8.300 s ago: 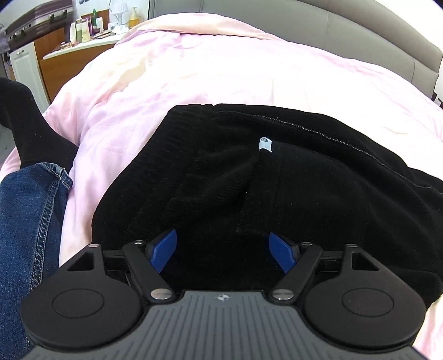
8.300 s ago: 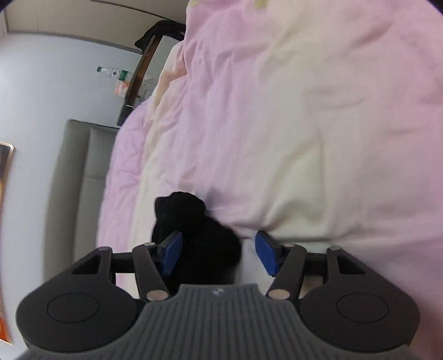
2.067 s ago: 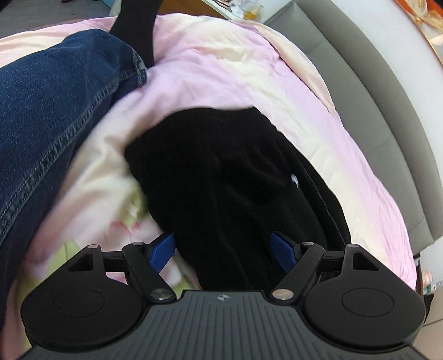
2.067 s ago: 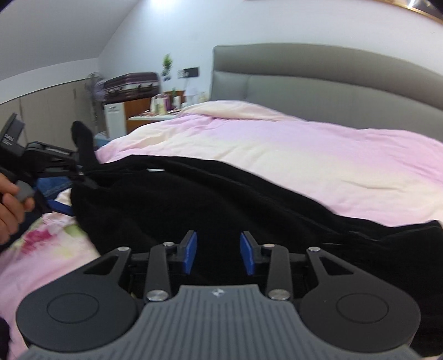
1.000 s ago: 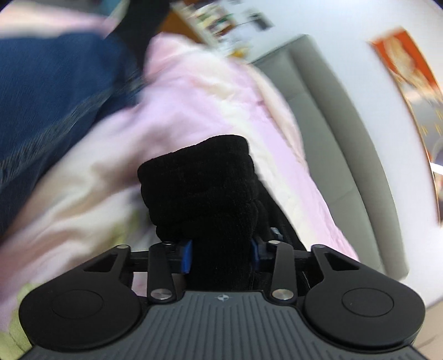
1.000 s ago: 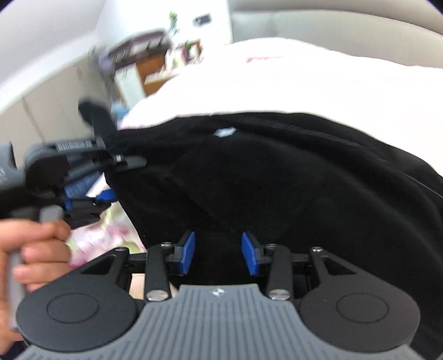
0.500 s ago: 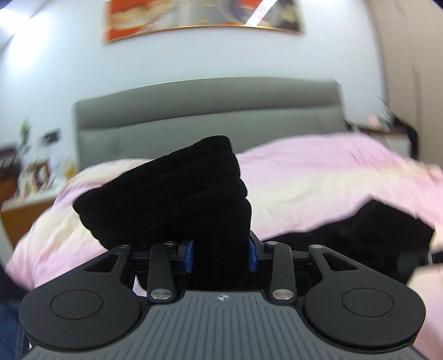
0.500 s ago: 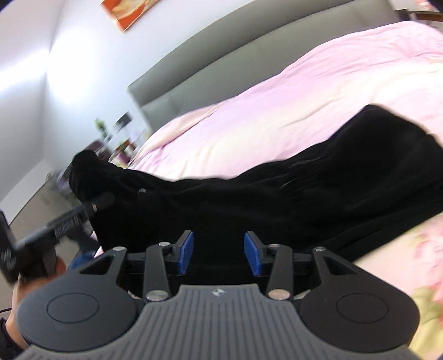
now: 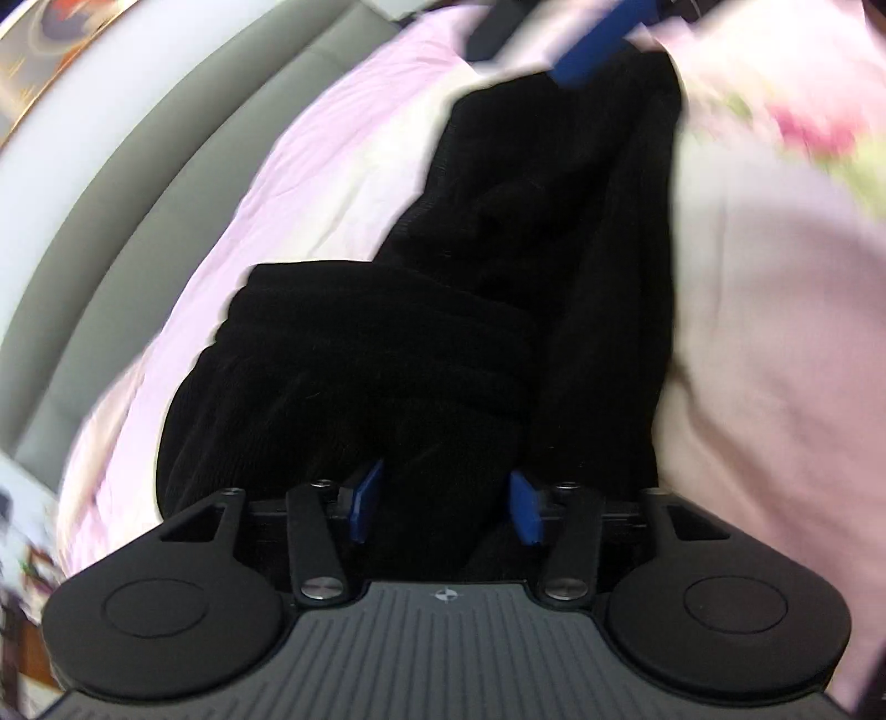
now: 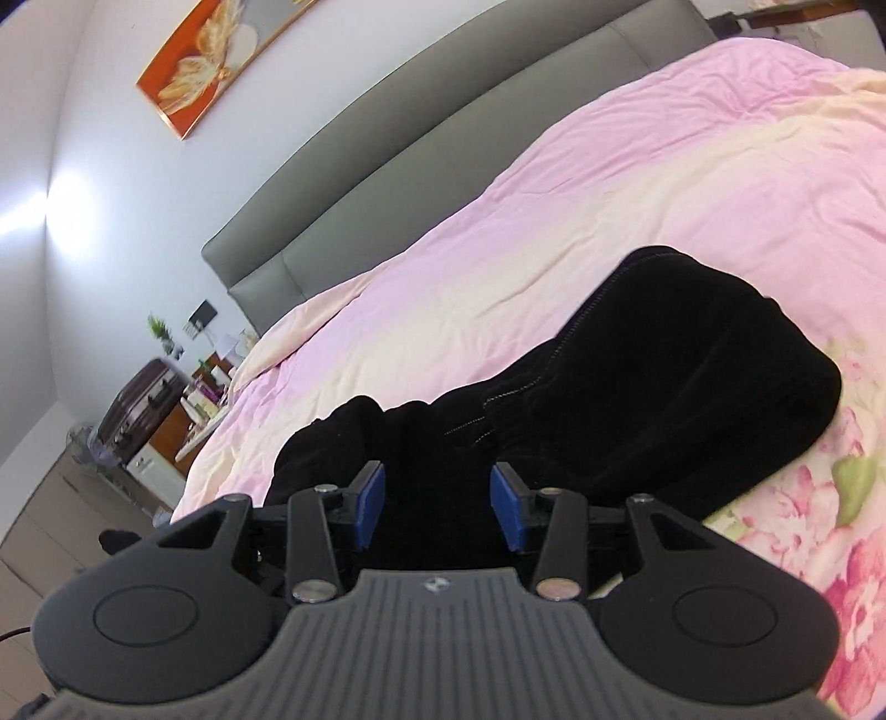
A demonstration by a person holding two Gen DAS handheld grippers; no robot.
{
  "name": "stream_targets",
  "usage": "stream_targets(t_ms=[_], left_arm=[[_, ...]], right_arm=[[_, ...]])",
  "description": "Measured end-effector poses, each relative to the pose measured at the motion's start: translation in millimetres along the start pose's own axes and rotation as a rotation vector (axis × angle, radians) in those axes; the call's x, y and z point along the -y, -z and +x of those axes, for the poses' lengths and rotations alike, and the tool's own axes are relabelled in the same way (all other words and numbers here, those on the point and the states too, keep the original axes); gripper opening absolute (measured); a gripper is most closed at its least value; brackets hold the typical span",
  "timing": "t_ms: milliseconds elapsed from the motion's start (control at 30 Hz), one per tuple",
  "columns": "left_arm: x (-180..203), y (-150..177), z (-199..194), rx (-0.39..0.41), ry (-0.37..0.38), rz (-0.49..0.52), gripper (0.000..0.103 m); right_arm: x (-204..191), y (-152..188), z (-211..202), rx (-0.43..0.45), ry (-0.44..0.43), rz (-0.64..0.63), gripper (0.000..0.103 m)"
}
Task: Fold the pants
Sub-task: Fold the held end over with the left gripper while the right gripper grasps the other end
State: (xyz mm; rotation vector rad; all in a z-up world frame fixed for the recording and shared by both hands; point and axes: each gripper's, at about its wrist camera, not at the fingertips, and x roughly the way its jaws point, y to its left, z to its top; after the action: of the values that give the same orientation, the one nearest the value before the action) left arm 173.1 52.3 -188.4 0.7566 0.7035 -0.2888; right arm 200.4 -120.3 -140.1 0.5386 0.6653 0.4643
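Observation:
The black pants (image 9: pixel 387 360) lie bunched lengthwise on the pink duvet (image 9: pixel 775 332). My left gripper (image 9: pixel 446 507) points down at a thick folded end, and its jaws are opening. Black fabric lies between the blue pads, which stand clear of it. A blurred blue finger (image 9: pixel 595 52) of the right gripper shows at the far end of the pants. In the right wrist view the pants (image 10: pixel 692 387) run away to the right in a doubled layer. My right gripper (image 10: pixel 437 504) also has its jaws opening, with dark fabric between pads that do not press on it.
A grey padded headboard (image 10: pixel 443 144) runs behind the bed, with an orange painting (image 10: pixel 221 61) on the wall above. A bedside cabinet with a dark suitcase (image 10: pixel 144 399) stands at the far left. Floral bedding (image 10: pixel 803 526) shows near the right edge.
The left gripper swung across the bed carrying the folded pants end, rolled over, and its jaws spread off the fabric. The right jaws widened slightly and the view tilted.

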Motion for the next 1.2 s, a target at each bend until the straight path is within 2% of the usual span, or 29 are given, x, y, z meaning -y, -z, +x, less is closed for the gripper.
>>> stream_targets(t_ms=[67, 167, 233, 300, 400, 500, 533, 567, 600, 633, 700, 733, 767, 833, 933, 1000, 1033, 1100, 1200], left_arm=[[-25, 9, -22, 0.045, 0.067, -0.139, 0.079], [-72, 36, -53, 0.134, 0.078, -0.375, 0.091], [-105, 60, -62, 0.159, 0.068, -0.566, 0.093], [-138, 92, -59, 0.172, 0.093, -0.802, 0.096], [-165, 136, -33, 0.134, 0.233, -1.108, 0.095], [-168, 166, -10, 0.119, 0.348, -1.287, 0.095], [-169, 170, 0, 0.102, 0.392, -1.329, 0.091], [-164, 177, 6, 0.091, 0.438, -1.366, 0.084], [-159, 183, 14, 0.077, 0.480, -1.400, 0.082], [-157, 187, 19, 0.062, 0.496, -1.418, 0.079], [-154, 186, 22, 0.023, 0.467, -1.395, 0.067], [-154, 185, 21, 0.009, 0.449, -1.382, 0.055], [-156, 186, 16, 0.026, 0.449, -1.388, 0.044], [-168, 192, -6, 0.112, 0.464, -1.422, 0.037], [-187, 198, -37, 0.242, 0.502, -1.492, 0.034], [-193, 193, -45, 0.236, 0.429, -1.442, 0.020], [-193, 188, -45, 0.196, 0.375, -1.398, 0.014], [-190, 185, -34, 0.119, 0.323, -1.364, 0.014], [-180, 193, -16, 0.059, 0.343, -1.404, 0.014]], right_arm=[[-7, -7, 11, -0.019, -0.011, -0.039, 0.050], [-20, -15, 36, -0.046, -0.034, -0.091, 0.053], [-29, -20, 54, -0.071, -0.055, -0.124, 0.057], [-40, -24, 76, -0.102, -0.074, -0.165, 0.063], [-53, -28, 112, -0.152, -0.078, -0.201, 0.068], [-60, -29, 146, -0.205, -0.057, -0.202, 0.068], [-63, -28, 154, -0.220, -0.046, -0.206, 0.068], [-66, -26, 163, -0.238, -0.043, -0.217, 0.066], [-70, -22, 170, -0.260, -0.038, -0.235, 0.059], [-74, -18, 175, -0.279, -0.040, -0.253, 0.038], [-84, -15, 178, -0.287, -0.019, -0.300, 0.018], [-89, -17, 177, -0.300, -0.053, -0.295, 0.008], [-91, -21, 173, -0.305, -0.107, -0.258, 0.006], [-94, -36, 158, -0.293, -0.274, -0.123, 0.005], [-89, -56, 136, -0.253, -0.446, 0.111, 0.004], [-78, -59, 131, -0.245, -0.493, 0.229, 0.004], [-73, -58, 130, -0.241, -0.476, 0.234, 0.004], [-69, -51, 137, -0.259, -0.341, 0.128, 0.004], [-54, -24, 160, -0.336, -0.119, 0.012, 0.007]])
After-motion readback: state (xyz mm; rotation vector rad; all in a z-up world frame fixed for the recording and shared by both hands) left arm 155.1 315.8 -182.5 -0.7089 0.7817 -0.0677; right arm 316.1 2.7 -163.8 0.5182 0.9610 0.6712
